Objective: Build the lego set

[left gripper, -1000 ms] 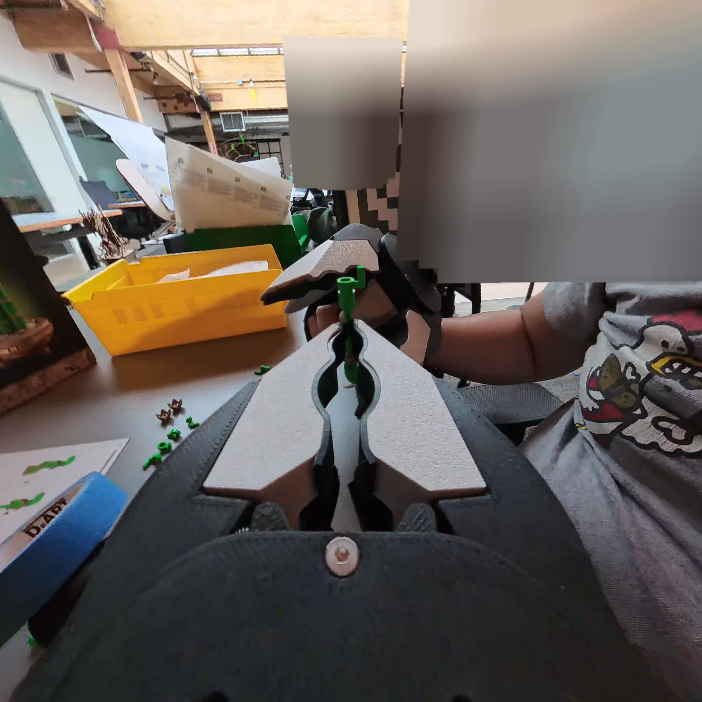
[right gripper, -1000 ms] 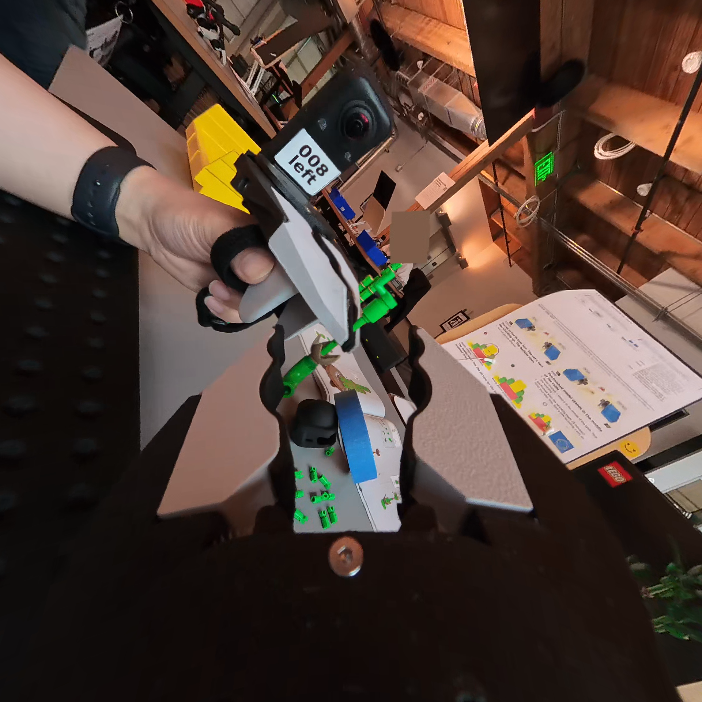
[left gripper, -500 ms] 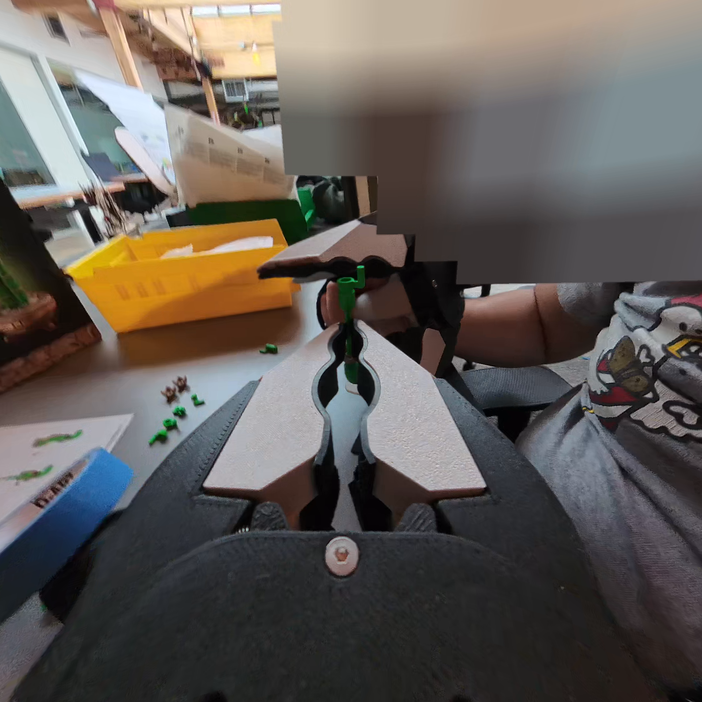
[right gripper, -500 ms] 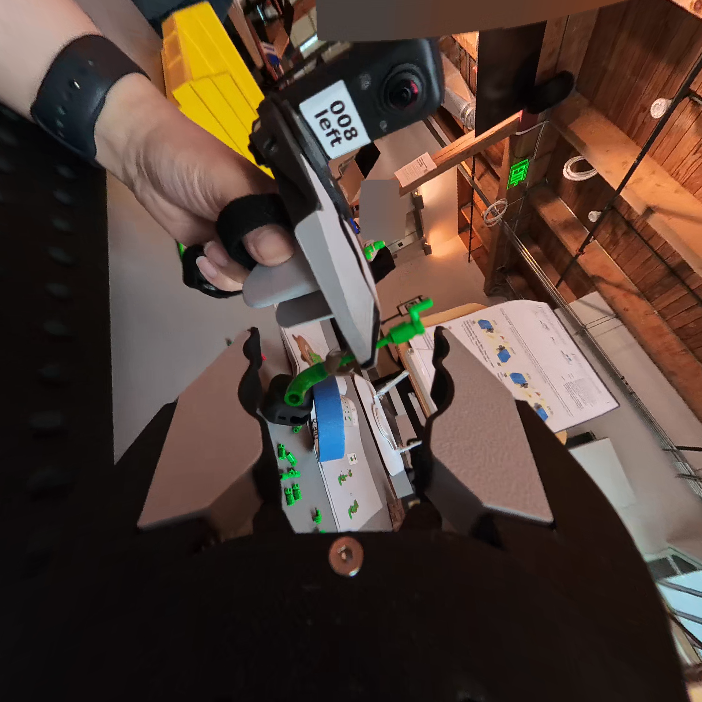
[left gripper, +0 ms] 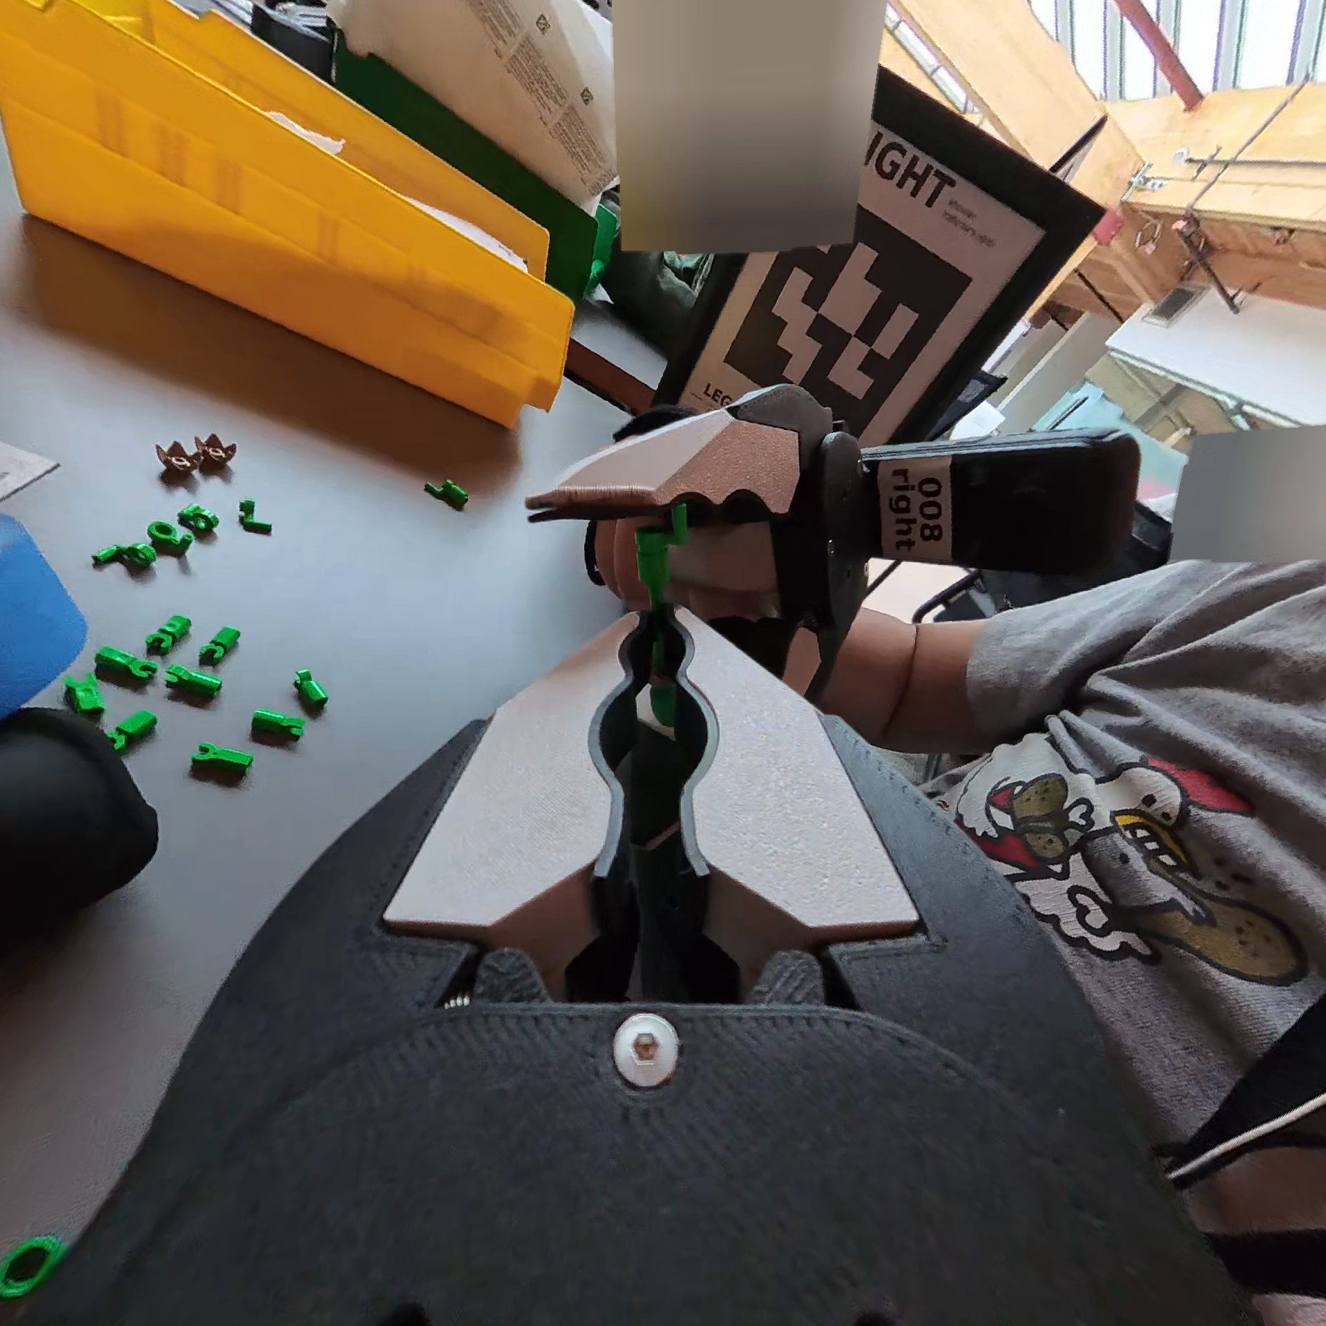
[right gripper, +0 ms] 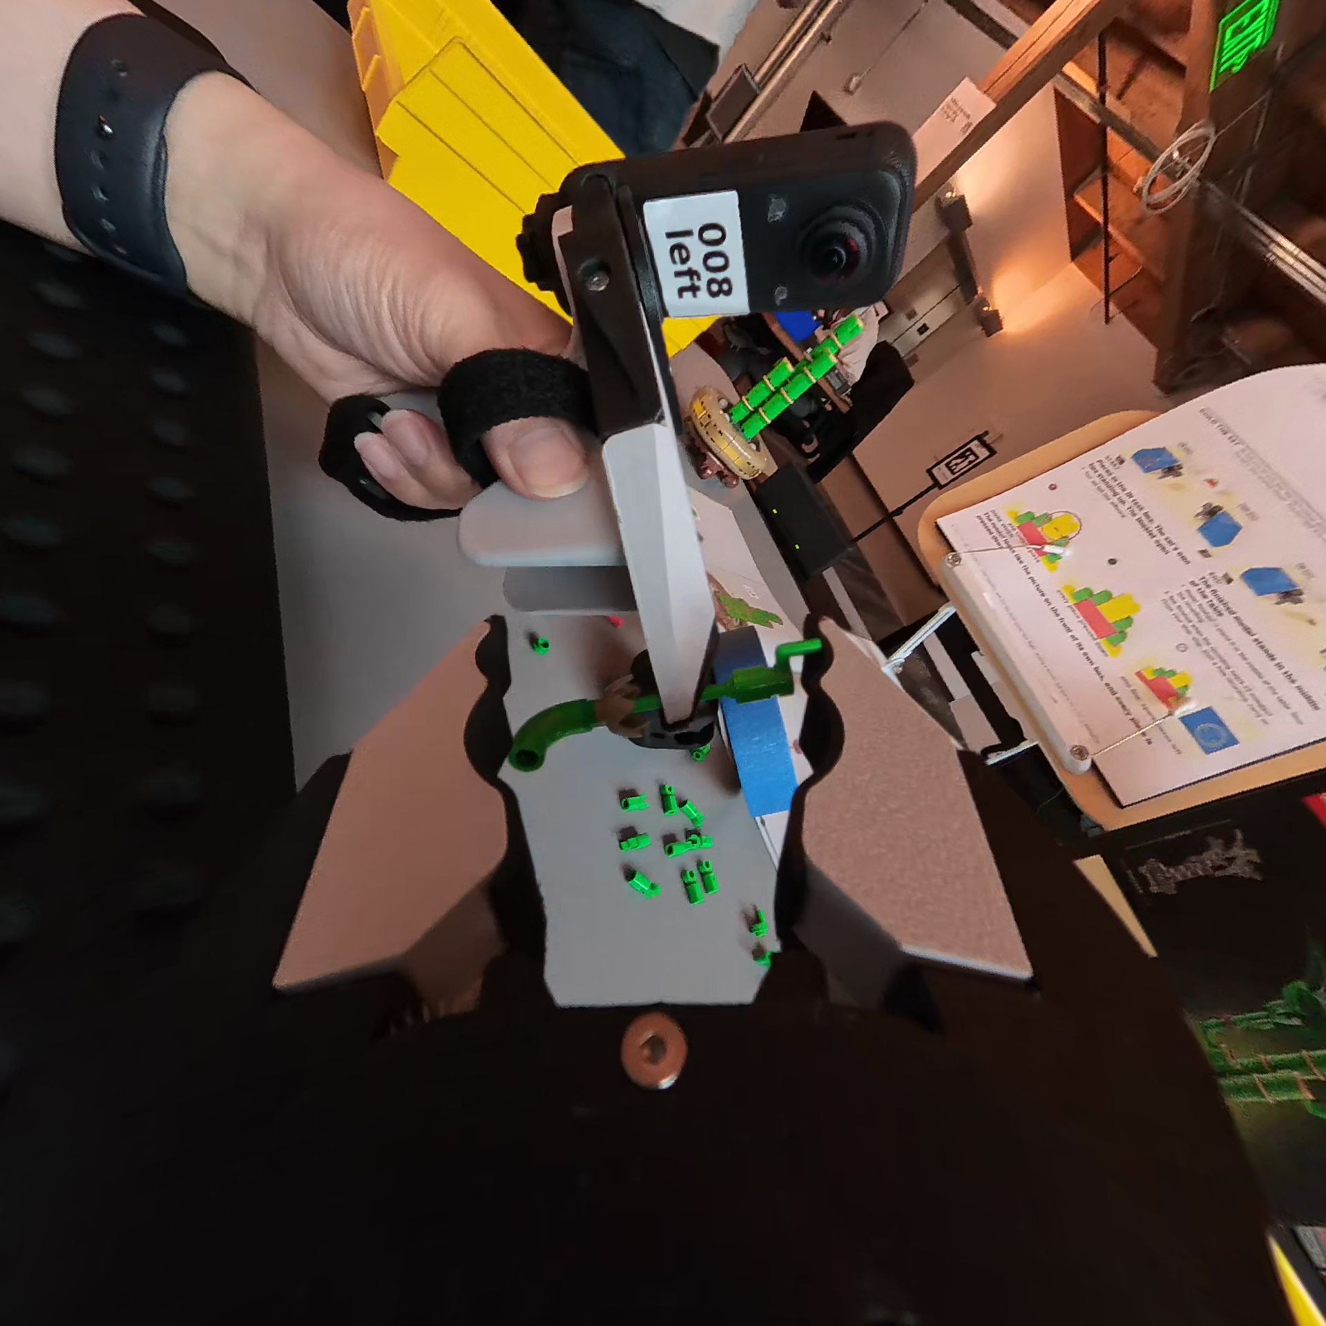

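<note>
My left gripper (left gripper: 656, 628) is shut on a thin green Lego stem (left gripper: 653, 567) with a small clip at its top. In the right wrist view the stem (right gripper: 753, 685) lies crosswise, with a curved green end (right gripper: 545, 732) and a brown piece (right gripper: 623, 707) beside the left gripper's fingertips (right gripper: 678, 689). My right gripper (right gripper: 656, 638) is open and empty, its fingers on either side of the stem, apart from it. One of its fingers (left gripper: 682, 459) shows just beyond the stem's top in the left wrist view.
Several loose green pieces (left gripper: 186, 682) and two brown pieces (left gripper: 195, 453) lie on the dark table (left gripper: 402, 574). A yellow bin (left gripper: 287, 215), a blue tape roll (right gripper: 757, 753), an instruction sheet (right gripper: 1148, 574) and a partly built model (right gripper: 725, 438) stand around. The grippers are tip to tip, or close to it.
Both grippers have tilted down toward the table. The left gripper has turned with the stem, which now lies level across the right gripper's open gap. The grip is unchanged.
</note>
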`<state>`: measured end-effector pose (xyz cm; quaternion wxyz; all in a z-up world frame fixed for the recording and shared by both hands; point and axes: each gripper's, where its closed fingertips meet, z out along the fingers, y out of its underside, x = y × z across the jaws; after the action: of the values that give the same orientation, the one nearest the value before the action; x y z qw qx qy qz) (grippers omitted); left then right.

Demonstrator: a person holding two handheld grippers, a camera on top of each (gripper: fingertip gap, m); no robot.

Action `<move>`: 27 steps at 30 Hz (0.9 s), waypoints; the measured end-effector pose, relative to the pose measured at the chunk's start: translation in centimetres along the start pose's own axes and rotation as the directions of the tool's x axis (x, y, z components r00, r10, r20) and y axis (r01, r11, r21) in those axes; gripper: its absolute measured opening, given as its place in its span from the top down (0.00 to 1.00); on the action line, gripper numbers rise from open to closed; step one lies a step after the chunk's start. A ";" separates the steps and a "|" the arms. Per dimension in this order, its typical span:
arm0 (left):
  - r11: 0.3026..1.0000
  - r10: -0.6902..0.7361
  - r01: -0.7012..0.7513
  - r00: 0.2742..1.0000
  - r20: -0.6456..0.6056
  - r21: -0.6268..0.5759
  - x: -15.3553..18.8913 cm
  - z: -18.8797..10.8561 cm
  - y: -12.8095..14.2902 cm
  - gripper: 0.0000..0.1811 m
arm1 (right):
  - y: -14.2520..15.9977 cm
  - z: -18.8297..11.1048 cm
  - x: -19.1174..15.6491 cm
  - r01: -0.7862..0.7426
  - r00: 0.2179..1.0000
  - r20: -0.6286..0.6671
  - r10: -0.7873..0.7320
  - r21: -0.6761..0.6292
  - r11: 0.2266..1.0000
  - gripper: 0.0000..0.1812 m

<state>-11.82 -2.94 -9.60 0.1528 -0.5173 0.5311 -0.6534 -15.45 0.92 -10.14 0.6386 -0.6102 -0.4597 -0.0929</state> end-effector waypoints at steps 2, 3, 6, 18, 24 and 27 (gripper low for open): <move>1.000 -0.025 0.025 1.000 0.006 -0.007 -0.3 0.0 0.2 1.00 | 0.3 0.1 -0.1 -0.004 1.000 0.007 0.004 -0.012 1.000 0.56; 0.999 -0.030 0.030 1.000 0.008 -0.016 -0.3 0.0 0.3 1.00 | 0.3 0.1 -0.1 -0.007 1.000 0.013 0.008 -0.013 1.000 0.57; 0.999 -0.044 0.044 0.999 0.017 -0.027 -0.5 0.0 0.5 1.00 | 0.5 0.1 -0.1 -0.034 0.999 0.024 0.034 -0.011 0.999 0.60; 0.982 -0.187 0.187 0.982 -0.002 -0.025 -1.2 -0.4 0.9 1.00 | 1.6 0.3 -0.6 -0.028 0.998 0.047 0.030 -0.048 0.998 0.57; 0.969 -0.247 0.247 0.968 -0.047 -0.003 -1.0 -0.8 0.5 1.00 | 1.6 0.0 -0.7 -0.005 0.999 0.051 0.007 -0.039 0.999 0.56; 0.969 -0.244 0.243 0.969 -0.043 -0.036 -0.9 -0.4 1.0 1.00 | 1.7 0.0 -0.8 -0.018 0.998 0.067 0.020 -0.038 0.999 0.56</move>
<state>-12.17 -2.44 -10.85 0.0511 -0.5652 0.4769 -0.6712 -14.77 0.97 -11.88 0.6122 -0.6290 -0.4732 -0.0748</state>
